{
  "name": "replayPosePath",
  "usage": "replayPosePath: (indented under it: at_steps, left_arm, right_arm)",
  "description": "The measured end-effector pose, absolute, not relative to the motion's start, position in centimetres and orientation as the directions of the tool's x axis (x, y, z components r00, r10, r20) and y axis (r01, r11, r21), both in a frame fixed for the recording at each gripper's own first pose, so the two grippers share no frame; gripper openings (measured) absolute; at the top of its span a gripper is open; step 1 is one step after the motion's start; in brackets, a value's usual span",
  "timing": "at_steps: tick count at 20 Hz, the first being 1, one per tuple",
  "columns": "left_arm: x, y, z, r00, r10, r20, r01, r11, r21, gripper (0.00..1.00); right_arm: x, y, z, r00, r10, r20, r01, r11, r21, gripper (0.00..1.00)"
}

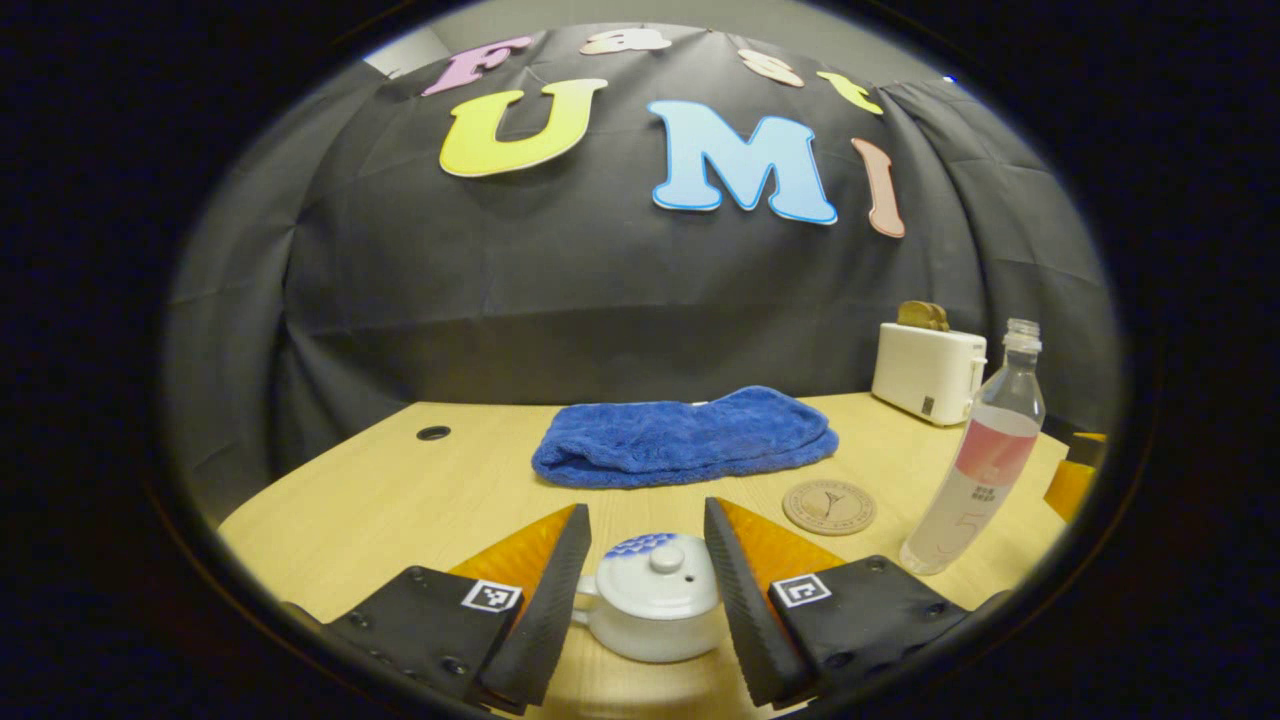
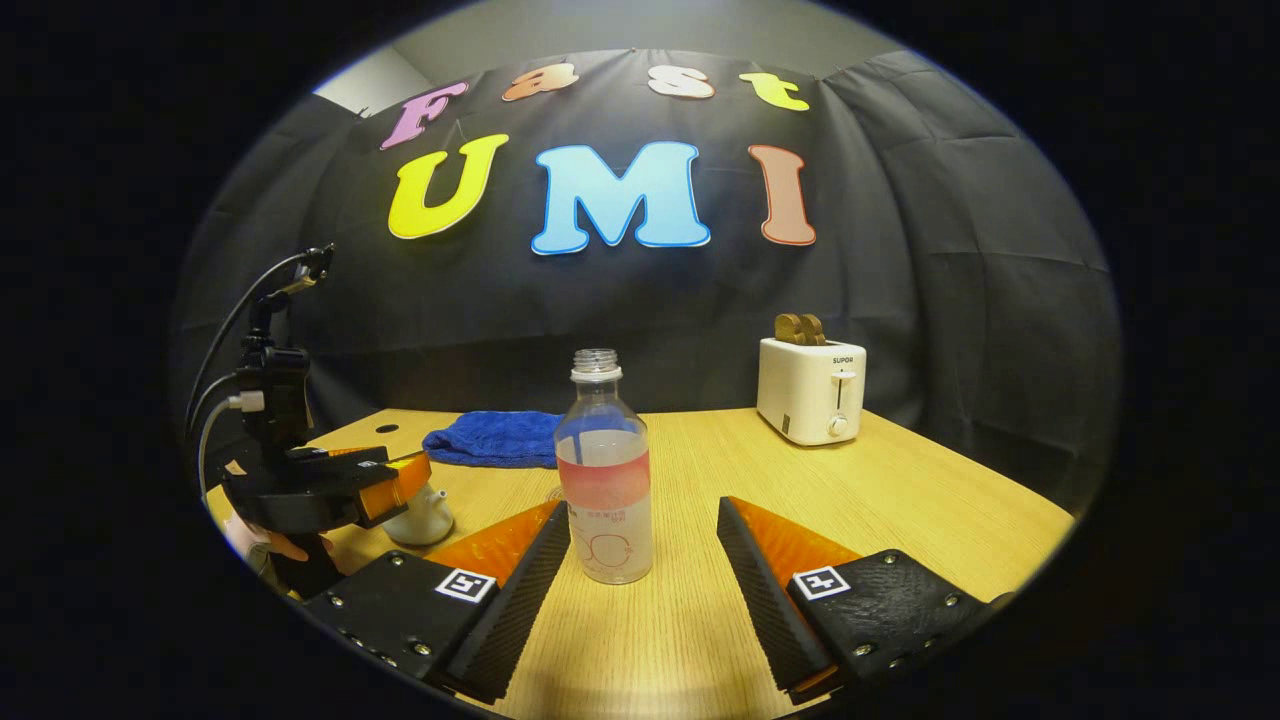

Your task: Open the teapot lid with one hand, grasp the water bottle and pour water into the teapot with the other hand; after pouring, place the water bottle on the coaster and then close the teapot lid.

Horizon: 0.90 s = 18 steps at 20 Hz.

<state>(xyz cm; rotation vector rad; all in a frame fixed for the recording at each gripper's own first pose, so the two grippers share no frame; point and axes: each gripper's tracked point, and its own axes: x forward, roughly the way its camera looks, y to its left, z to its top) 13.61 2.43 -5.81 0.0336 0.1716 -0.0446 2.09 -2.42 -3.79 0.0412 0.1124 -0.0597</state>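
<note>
In the left gripper view, the left gripper (image 1: 647, 560) is being held with its fingers spread wide, the teapot (image 1: 655, 610) framed between them, lid (image 1: 660, 582) on, untouched; this suits a lid lift. The coaster (image 1: 829, 507) is lying beyond the right finger.

In the right gripper view, the right gripper (image 2: 643, 560) is being kept open, the capless bottle (image 2: 604, 470) standing on the bench (image 2: 900, 500) between its fingers, ungripped.

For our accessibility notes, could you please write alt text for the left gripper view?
The open left gripper frames a white teapot, lid still on, on a wooden table. Beyond lie a round coaster and a folded blue towel; an uncapped water bottle and a toaster stand at right.
</note>
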Motion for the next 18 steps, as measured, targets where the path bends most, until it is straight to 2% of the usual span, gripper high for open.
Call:
replayPosePath:
  at_steps: [6,8,11,12,15,16,18]
  left_arm:
    - [13.95,1.88,-5.49,0.987,-0.045,-0.152,0.055,0.996,0.065,0.67]
    - [13.97,1.75,-5.54,0.987,-0.043,-0.154,0.057,0.994,0.09,0.32]
    - [14.46,1.49,-5.35,0.989,-0.048,-0.14,0.062,0.994,0.095,0.31]
    - [14.31,1.62,-5.51,0.989,-0.042,-0.144,0.056,0.994,0.094,0.14]
    - [14.11,1.5,-5.28,0.989,-0.026,-0.144,0.044,0.991,0.129,0.14]
    - [14.04,1.57,-5.26,0.99,-0.027,-0.141,0.045,0.991,0.127,0.08]
    - [14.01,1.51,-5.1,0.99,-0.029,-0.135,0.045,0.992,0.119,0.09]
  right_arm:
    - [2.05,-3.02,-3.82,0.991,-0.066,-0.116,0.072,0.996,0.046,0.92]
    - [2.04,-3.12,-3.94,0.991,-0.067,-0.12,0.073,0.996,0.052,0.92]
    - [2.07,-3.19,-3.97,0.99,-0.066,-0.124,0.074,0.996,0.057,0.92]
    - [2.11,-3.28,-4.02,0.99,-0.069,-0.123,0.076,0.996,0.055,0.93]
    - [2.1,-3.4,-3.87,0.99,-0.073,-0.119,0.079,0.996,0.051,0.92]
    - [2.12,-3.4,-3.97,0.99,-0.072,-0.119,0.078,0.996,0.049,0.92]
    - [2.27,-3.41,-4.03,0.99,-0.07,-0.122,0.077,0.996,0.047,0.92]
